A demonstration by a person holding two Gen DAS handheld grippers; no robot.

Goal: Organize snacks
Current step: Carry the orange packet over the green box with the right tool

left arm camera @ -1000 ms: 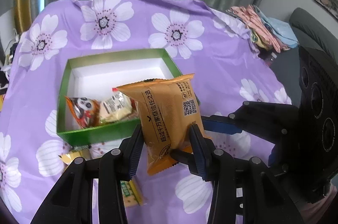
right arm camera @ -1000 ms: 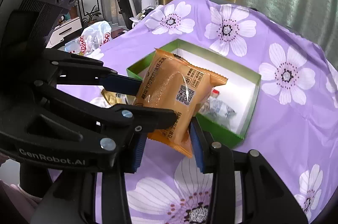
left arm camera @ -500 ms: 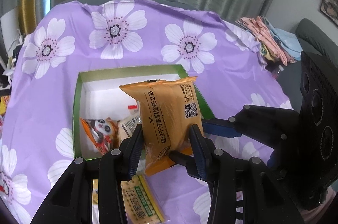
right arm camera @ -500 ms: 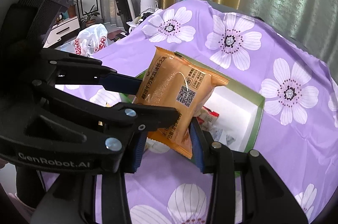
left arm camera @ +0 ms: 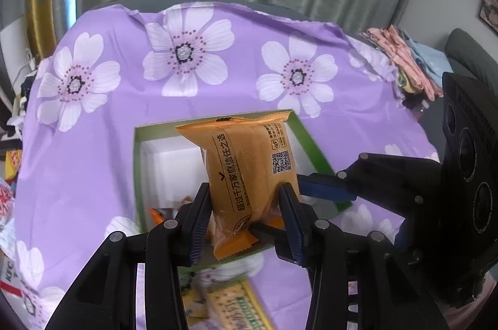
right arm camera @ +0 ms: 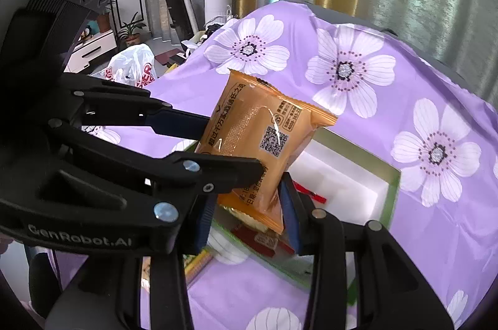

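An orange snack packet point(left arm camera: 249, 168) with a QR code hangs in the air, upright, held from two sides. My left gripper point(left arm camera: 246, 214) is shut on its lower part. My right gripper point(right arm camera: 249, 214) is shut on its lower end too. In the left wrist view the right gripper point(left arm camera: 298, 211) comes in from the right. In the right wrist view the left gripper point(right arm camera: 224, 148) comes in from the left, and the packet point(right arm camera: 261, 140) rises above both. Under the packet lies a green box point(left arm camera: 135, 174) with a white inside point(right arm camera: 336, 174), holding a few snack packets point(right arm camera: 311, 194).
Loose snack packets point(left arm camera: 236, 308) lie on the purple flowered tablecloth point(left arm camera: 93, 162) in front of the box. Folded clothes point(left arm camera: 404, 62) sit at the table's far right. A plastic bag point(right arm camera: 133, 65) and a stick vacuum point(right arm camera: 177, 3) stand beyond the left side.
Both grippers have carried the orange packet forward together. The green box has slid closer and now lies directly under the packet. The grips have not changed.
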